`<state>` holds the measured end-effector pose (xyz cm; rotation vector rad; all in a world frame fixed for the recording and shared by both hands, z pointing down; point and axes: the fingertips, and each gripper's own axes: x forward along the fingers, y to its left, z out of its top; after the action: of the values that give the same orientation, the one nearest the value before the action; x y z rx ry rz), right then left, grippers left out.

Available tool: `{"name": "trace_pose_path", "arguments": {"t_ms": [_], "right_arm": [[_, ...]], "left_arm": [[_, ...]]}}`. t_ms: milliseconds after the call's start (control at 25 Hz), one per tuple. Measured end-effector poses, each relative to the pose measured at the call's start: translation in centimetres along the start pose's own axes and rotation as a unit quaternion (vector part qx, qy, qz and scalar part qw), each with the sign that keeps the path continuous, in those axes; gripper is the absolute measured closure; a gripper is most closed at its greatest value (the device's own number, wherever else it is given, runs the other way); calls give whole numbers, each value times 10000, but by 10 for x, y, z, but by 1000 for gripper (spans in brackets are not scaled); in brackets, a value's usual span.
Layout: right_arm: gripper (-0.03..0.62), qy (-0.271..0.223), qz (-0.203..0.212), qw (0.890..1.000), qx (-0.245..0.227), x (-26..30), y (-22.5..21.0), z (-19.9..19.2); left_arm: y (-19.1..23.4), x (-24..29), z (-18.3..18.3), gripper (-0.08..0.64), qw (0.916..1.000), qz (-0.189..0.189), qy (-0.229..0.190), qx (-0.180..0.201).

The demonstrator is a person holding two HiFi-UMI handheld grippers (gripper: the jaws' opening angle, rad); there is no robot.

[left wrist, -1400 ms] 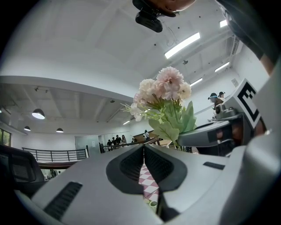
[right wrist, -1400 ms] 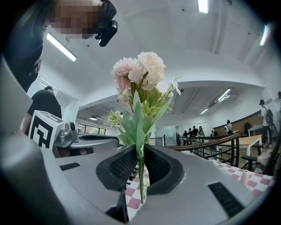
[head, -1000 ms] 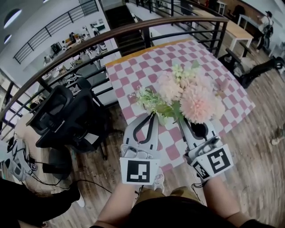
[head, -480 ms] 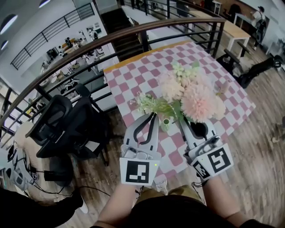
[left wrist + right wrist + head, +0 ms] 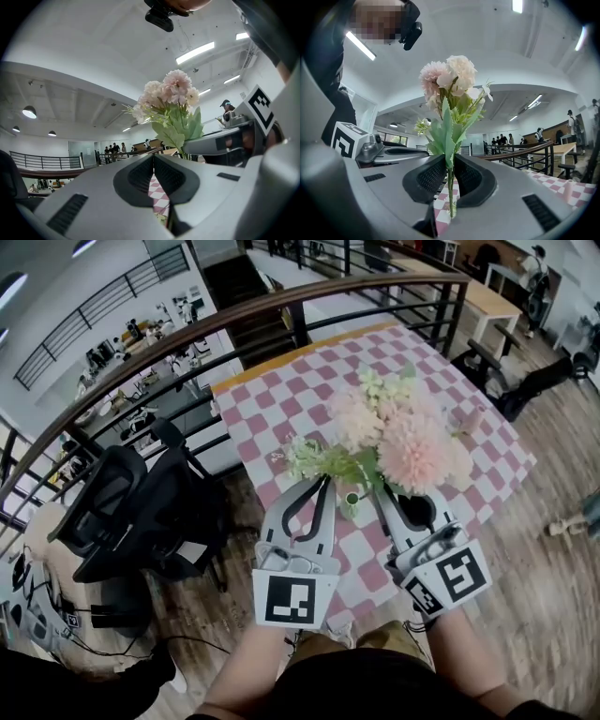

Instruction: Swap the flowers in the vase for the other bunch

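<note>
A bunch of pale pink flowers with green leaves and small white sprigs is held up over the checked table, blooms toward the camera. My right gripper is shut on its thin green stem, which runs down between the jaws. Just left of it, my left gripper is shut with nothing between its jaws, which meet in the left gripper view. From there the bunch rises to the right. A small pale pink vessel, perhaps the vase, stands on the table's right side. No second bunch shows.
The pink-and-white checked table stands against a curved brown railing over a lower floor. A black office chair is on the wooden floor to the left. People stand far off behind the railing.
Both grippers and the bunch hold the same pose. The table and floor have slid slightly in the head view as the camera shifted.
</note>
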<state>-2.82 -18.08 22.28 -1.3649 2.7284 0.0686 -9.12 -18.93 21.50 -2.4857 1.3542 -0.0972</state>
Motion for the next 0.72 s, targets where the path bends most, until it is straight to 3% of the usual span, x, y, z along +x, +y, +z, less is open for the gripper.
{"name": "trace_pose_path", "arguments": {"t_ms": [720], "right_arm": [[529,166,-107,9998,-8,12,-4,-10]], "left_arm": [[6,7,-15,551,9999,-105,51,-67]]}}
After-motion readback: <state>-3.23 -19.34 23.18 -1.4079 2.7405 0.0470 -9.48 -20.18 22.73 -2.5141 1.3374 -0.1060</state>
